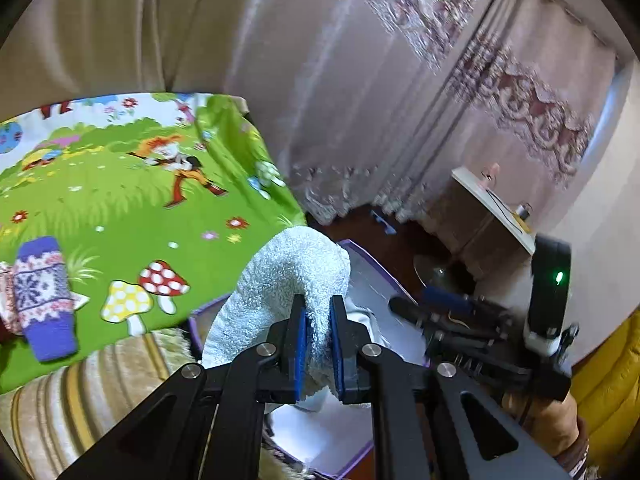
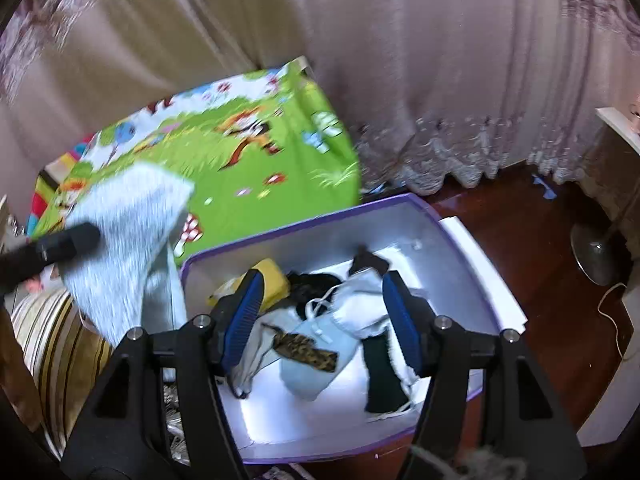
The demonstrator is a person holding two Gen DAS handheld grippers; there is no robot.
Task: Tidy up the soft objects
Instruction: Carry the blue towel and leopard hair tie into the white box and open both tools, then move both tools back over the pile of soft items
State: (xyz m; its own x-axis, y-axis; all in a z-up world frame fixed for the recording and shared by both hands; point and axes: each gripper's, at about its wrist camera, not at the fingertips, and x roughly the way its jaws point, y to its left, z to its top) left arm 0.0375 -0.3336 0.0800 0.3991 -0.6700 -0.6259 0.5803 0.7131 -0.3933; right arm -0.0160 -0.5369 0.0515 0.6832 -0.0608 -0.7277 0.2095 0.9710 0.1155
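The left gripper (image 1: 318,344) is clenched on a fluffy pale-blue terry towel (image 1: 288,280), bunched over the rim of a purple-edged white box (image 2: 400,216). The right gripper (image 2: 324,320) hangs released above the box's limp, crumpled clothes (image 2: 320,360). A knitted patterned mitten (image 1: 40,300) lies on the glossy cartoon mat (image 1: 140,200).

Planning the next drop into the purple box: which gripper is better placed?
Left. The left gripper is shut on the towel beside the box; the right gripper hangs open and empty.
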